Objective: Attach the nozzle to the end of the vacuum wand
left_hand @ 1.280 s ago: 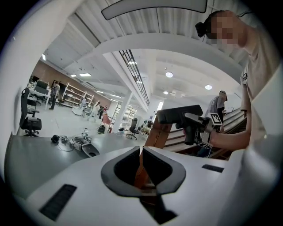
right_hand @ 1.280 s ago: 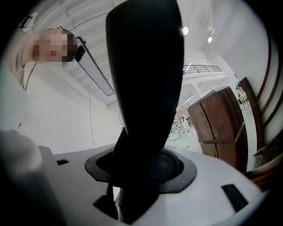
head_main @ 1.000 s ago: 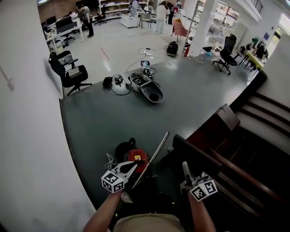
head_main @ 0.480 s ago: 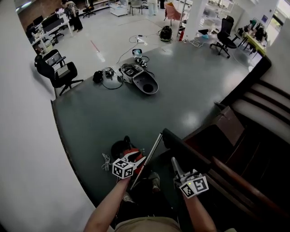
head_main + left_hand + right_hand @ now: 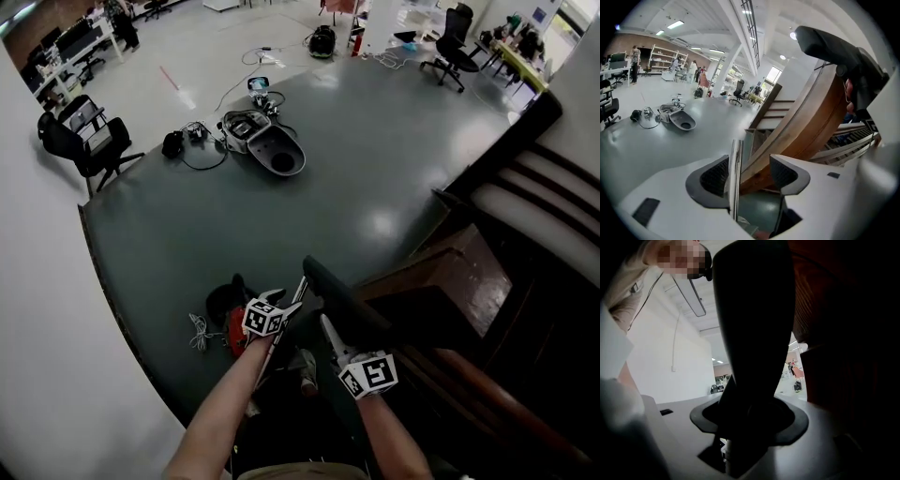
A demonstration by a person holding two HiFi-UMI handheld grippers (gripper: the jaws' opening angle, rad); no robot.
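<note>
Black tapered nozzle (image 5: pixel 754 324) fills right gripper (image 5: pixel 750 416), slim chrome wand (image 5: pixel 299 291) beside

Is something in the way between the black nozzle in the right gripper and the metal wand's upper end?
Nothing visible does. In the head view the nozzle, clamped by the right gripper, lies just beside the upper end of the wand, with no object between them.

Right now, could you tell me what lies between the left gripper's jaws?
The vacuum wand, in the left gripper view; the jaws have just been opening.
</note>
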